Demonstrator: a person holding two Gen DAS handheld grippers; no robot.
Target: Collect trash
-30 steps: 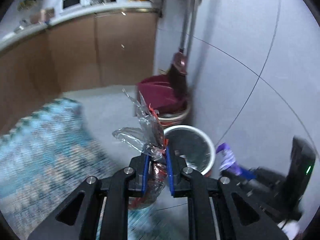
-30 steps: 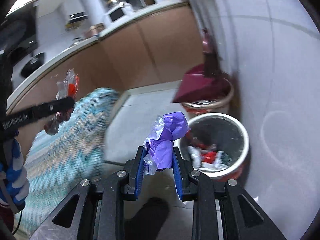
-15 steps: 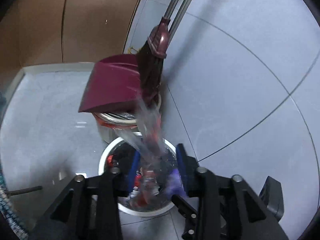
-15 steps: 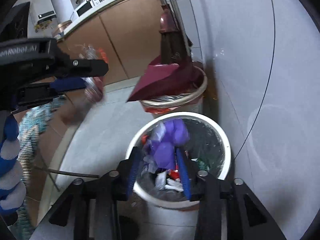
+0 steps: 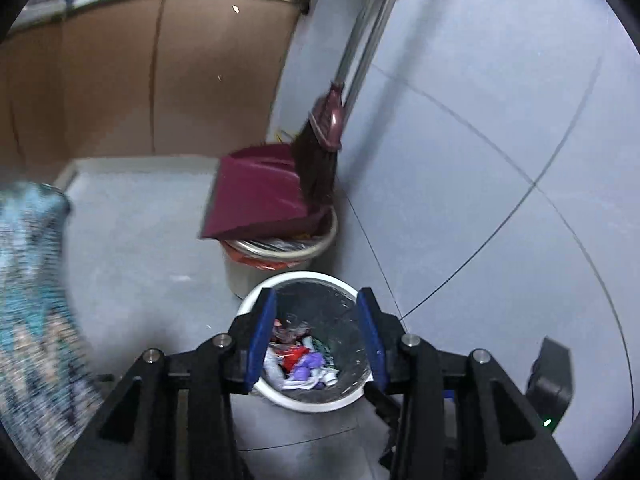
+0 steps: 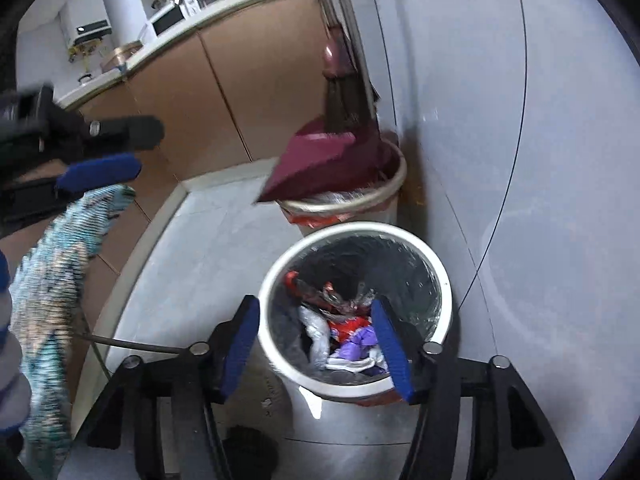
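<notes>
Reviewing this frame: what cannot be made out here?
- Rear bin contents: both views, hidden by the maroon dustpan.
- White bin lower layers: covered by the purple wrapper and other trash.
- Patterned cloth: blurred, cut off by the left edge.
- Countertop items: too small.
- Broom handle top: cut off.

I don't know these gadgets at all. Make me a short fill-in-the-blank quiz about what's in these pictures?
1. The purple wrapper lies inside the white ____.
2. The maroon dustpan rests on top of the ____ bin, by the wall.
3. The broom leans against the ____.
4. Nothing is between the pads of the right gripper, whose jaws are ____.

Missing words: bin; second; wall; opening
</notes>
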